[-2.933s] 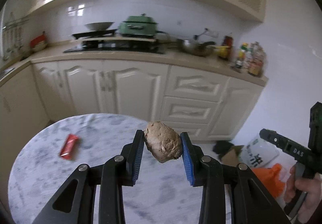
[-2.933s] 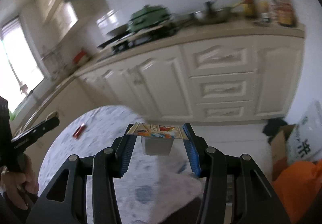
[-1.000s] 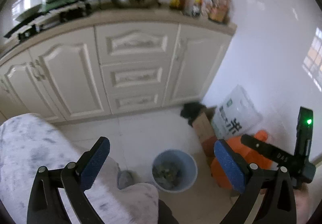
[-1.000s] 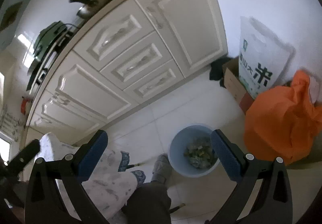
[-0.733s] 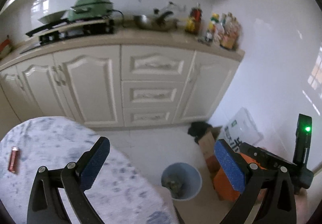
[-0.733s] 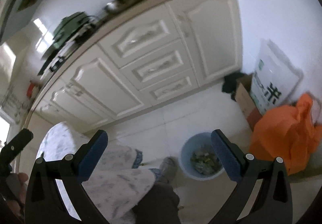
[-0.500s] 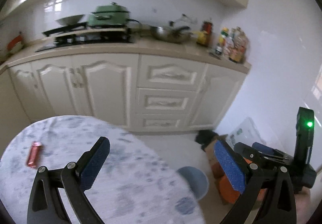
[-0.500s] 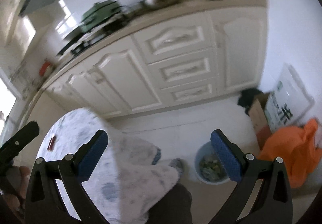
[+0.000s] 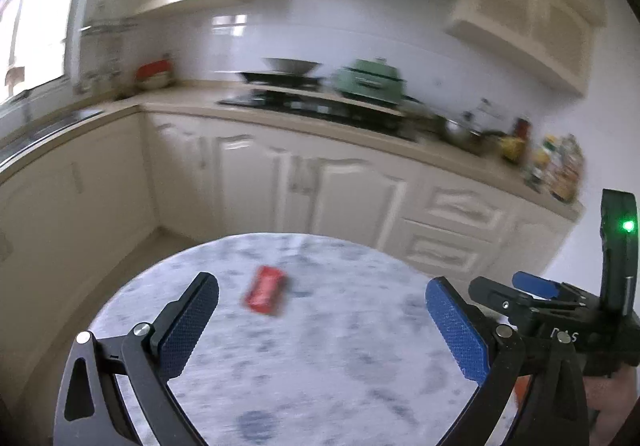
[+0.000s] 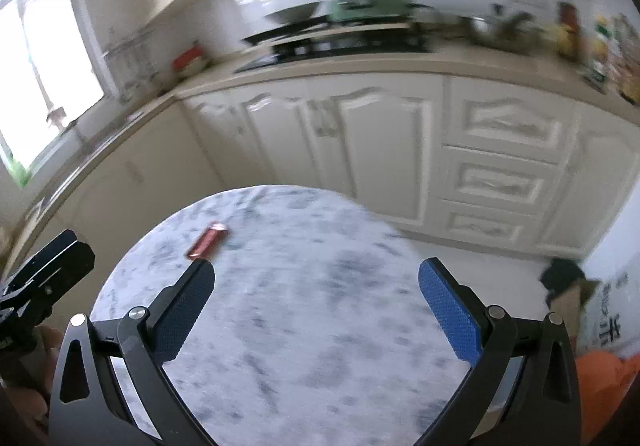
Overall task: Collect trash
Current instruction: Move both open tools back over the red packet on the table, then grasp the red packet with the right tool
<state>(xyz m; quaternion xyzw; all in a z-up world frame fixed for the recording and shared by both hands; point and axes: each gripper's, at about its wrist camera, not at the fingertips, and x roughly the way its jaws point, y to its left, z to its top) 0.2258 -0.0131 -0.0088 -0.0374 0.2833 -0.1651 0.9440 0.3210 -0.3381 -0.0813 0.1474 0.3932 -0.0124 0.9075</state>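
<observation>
A red wrapper (image 9: 265, 290) lies on the round marble table (image 9: 320, 386); it also shows in the right wrist view (image 10: 207, 240) on the table's (image 10: 312, 346) far left. My left gripper (image 9: 322, 326) is open and empty above the table, the wrapper just ahead between its fingers. My right gripper (image 10: 316, 310) is open and empty, the wrapper beyond its left finger. The right gripper shows at the right edge of the left wrist view. No bin is in view.
Cream kitchen cabinets (image 10: 380, 141) and a counter with a hob and green pot (image 9: 372, 81) run behind the table. An orange bag (image 10: 604, 386), a cardboard box (image 10: 572, 302) and a white sack sit on the floor at right.
Both grippers dropped their trash, now open and empty, and swung left from the floor bin back over the table. The red wrapper is now close ahead.
</observation>
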